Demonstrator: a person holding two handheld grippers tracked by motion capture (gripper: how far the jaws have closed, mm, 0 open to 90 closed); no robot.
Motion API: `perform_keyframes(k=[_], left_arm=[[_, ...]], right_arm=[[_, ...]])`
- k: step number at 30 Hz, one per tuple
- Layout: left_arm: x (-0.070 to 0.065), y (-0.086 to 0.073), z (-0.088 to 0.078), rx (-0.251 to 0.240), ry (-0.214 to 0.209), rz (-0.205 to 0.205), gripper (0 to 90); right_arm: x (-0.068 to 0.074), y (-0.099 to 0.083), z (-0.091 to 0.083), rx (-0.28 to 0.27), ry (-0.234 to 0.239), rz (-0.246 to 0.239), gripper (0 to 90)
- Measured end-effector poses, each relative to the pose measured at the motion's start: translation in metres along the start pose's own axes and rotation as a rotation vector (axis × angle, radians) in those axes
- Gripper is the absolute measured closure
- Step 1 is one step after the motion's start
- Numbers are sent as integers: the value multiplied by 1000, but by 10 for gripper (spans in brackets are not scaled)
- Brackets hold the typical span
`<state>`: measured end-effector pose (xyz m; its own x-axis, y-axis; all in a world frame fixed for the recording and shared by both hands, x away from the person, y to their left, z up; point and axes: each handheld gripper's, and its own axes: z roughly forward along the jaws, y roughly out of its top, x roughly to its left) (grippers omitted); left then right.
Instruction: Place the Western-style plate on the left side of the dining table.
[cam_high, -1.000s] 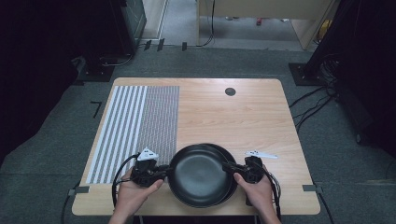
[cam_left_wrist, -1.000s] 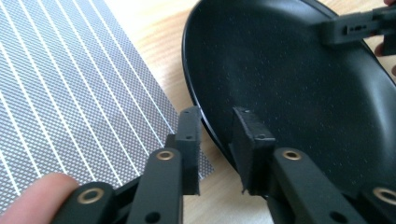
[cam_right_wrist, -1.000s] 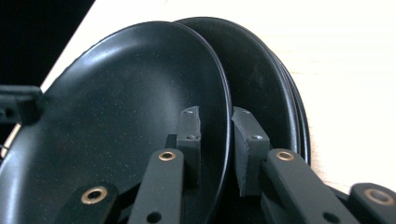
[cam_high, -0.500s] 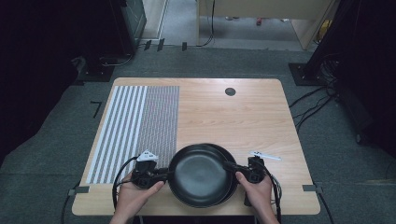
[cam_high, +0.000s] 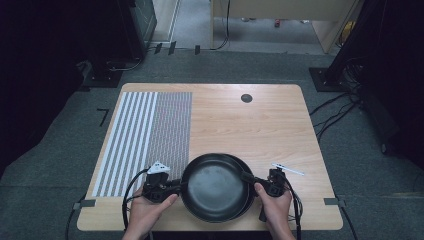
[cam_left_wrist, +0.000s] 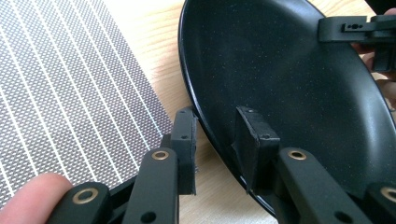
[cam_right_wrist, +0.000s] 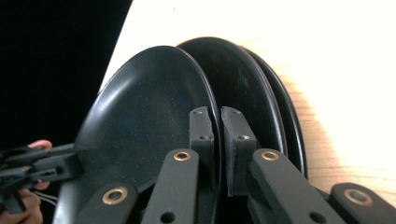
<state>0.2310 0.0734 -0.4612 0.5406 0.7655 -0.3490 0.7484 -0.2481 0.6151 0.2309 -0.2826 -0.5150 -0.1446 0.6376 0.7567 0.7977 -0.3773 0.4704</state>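
A black plate (cam_high: 214, 186) sits on top of a stack of black plates (cam_high: 246, 196) near the table's front edge, shifted a little left of those below. My left gripper (cam_high: 176, 188) pinches its left rim, with one jaw under the black plate (cam_left_wrist: 289, 88) and one inside it. My right gripper (cam_high: 251, 183) is shut tight on the opposite rim. In the right gripper view the top plate (cam_right_wrist: 144, 116) tilts away from the lower plates (cam_right_wrist: 252, 88). A hand holds each gripper.
A striped and dotted grey mat (cam_high: 147, 135) covers the table's left part, right beside the plates. A small dark round hole (cam_high: 246, 98) lies at the back of the wooden table (cam_high: 250, 130). Cables trail on the floor to the right.
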Motion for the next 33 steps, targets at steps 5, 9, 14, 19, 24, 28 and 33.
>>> perform_keyframes(k=[5,9,14,19,24,28,33], left_arm=[[-2,0,0,-4,8,-1,705],[-4,0,1,-7,24,0,705],[-7,0,1,-8,35,2,705],[-8,2,1,-7,44,8,707],[-7,2,2,-8,40,2,707],[-7,1,4,-11,33,-7,707],[-7,1,2,-11,33,-7,708]], right_arm=[[2,0,-3,-19,6,-1,847],[3,-1,-4,-30,-1,-6,847],[5,-1,-6,-35,-5,-3,845],[6,1,-7,-39,7,8,839],[7,4,-7,-38,-4,1,837],[7,4,-8,-36,-2,11,836],[7,4,-7,-39,6,12,835]])
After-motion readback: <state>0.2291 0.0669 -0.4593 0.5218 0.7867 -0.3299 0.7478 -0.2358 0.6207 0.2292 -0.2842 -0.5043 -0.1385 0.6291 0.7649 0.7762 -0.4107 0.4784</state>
